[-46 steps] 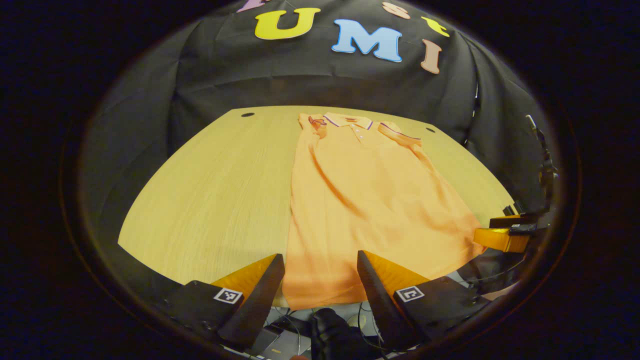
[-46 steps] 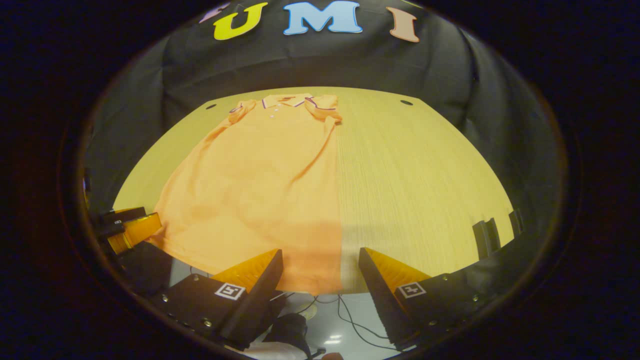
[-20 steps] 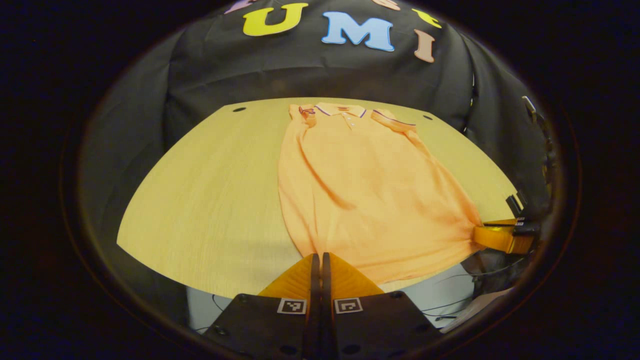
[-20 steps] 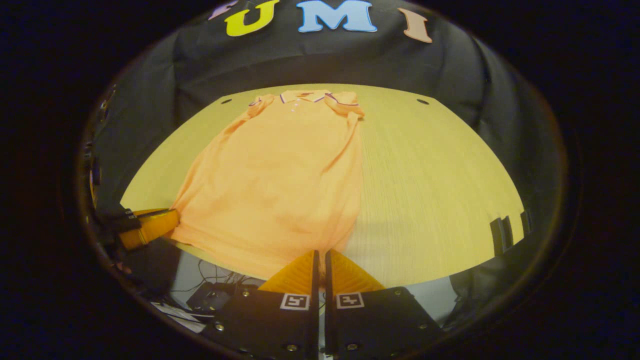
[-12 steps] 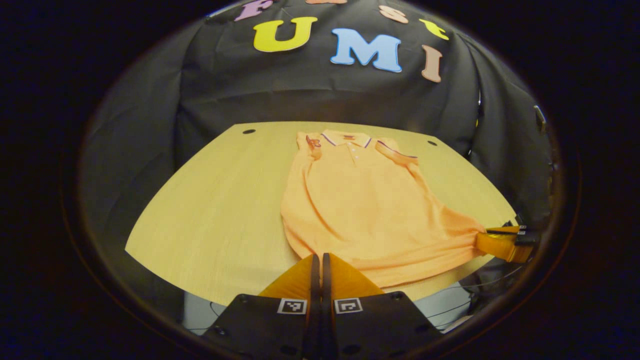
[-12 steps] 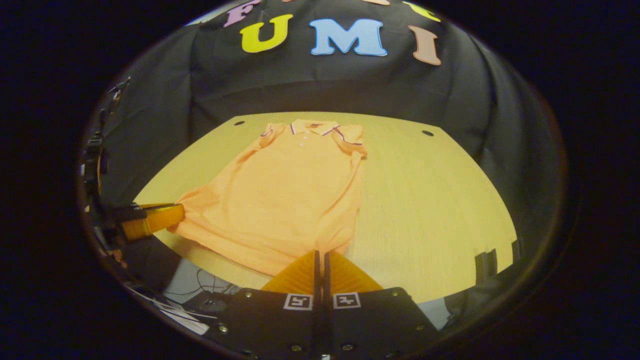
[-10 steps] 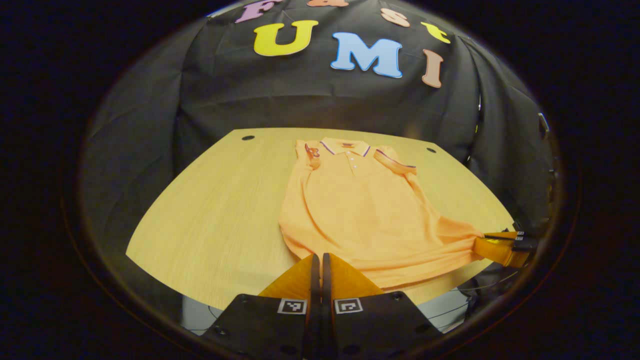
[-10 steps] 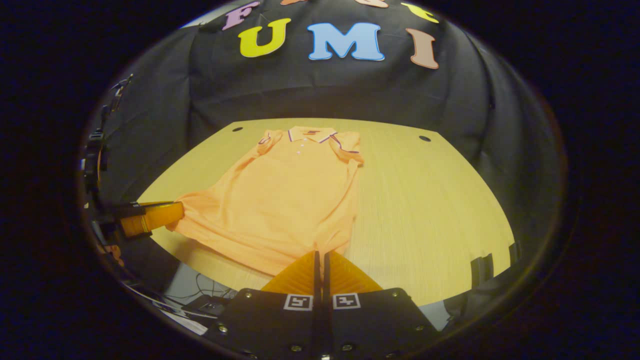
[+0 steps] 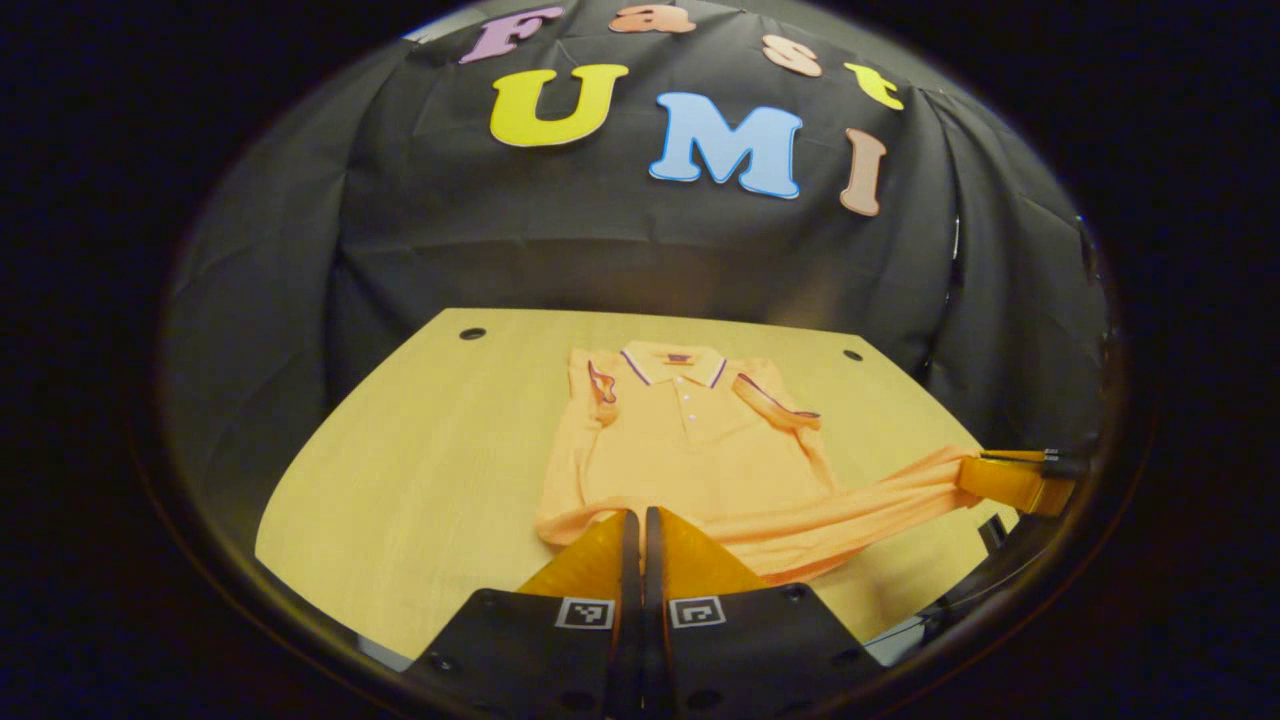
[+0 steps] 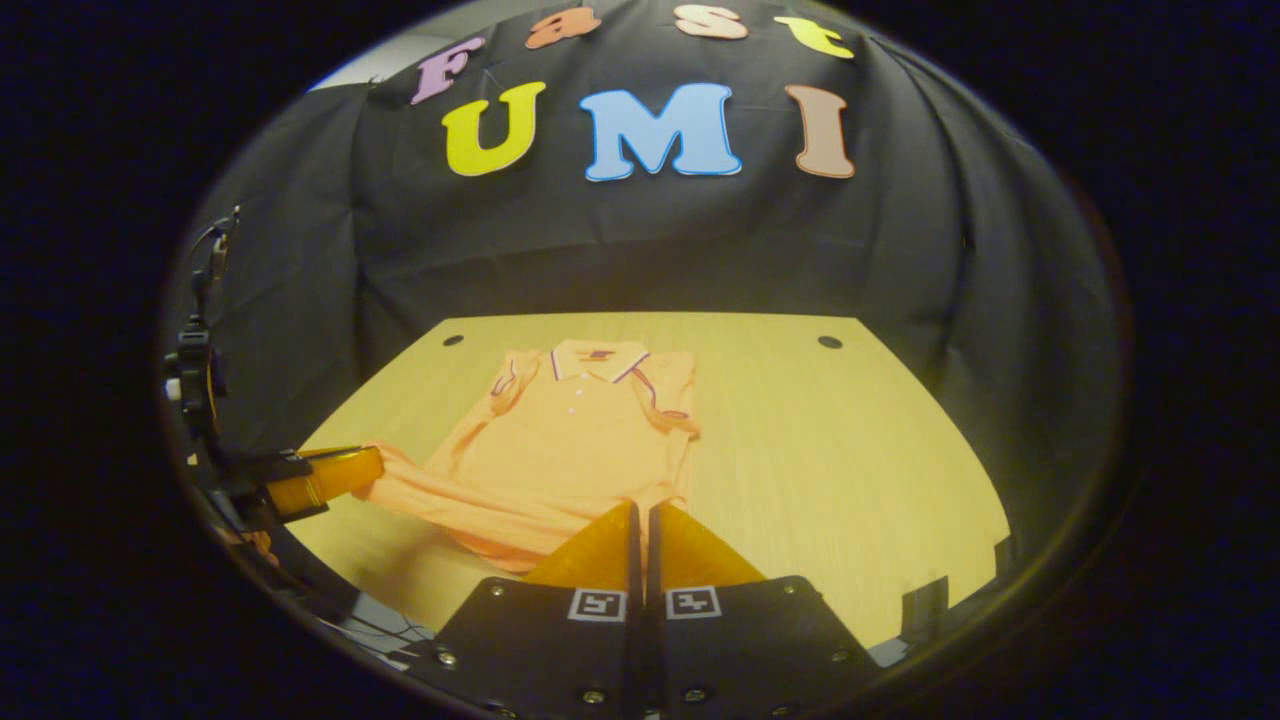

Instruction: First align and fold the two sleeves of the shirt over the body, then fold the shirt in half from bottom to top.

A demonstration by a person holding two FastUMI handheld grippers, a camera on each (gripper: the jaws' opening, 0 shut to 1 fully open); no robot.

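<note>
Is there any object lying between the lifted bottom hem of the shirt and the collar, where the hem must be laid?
Nothing visible blocks the way. Between the hem, held by the left gripper and right gripper, and the collar lies only the shirt's own body with folded sleeves.

Wooden table (image 9: 430, 450) with 2 dark holes, black cloth wall (image 9: 600, 250) behind

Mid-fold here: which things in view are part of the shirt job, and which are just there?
In the job:
orange polo shirt, sleeves folded in
its bottom hem, lifted off the table
left gripper, shut on the hem
right gripper, shut on the hem

Just there:
wooden table
two holes in the tabletop
</note>
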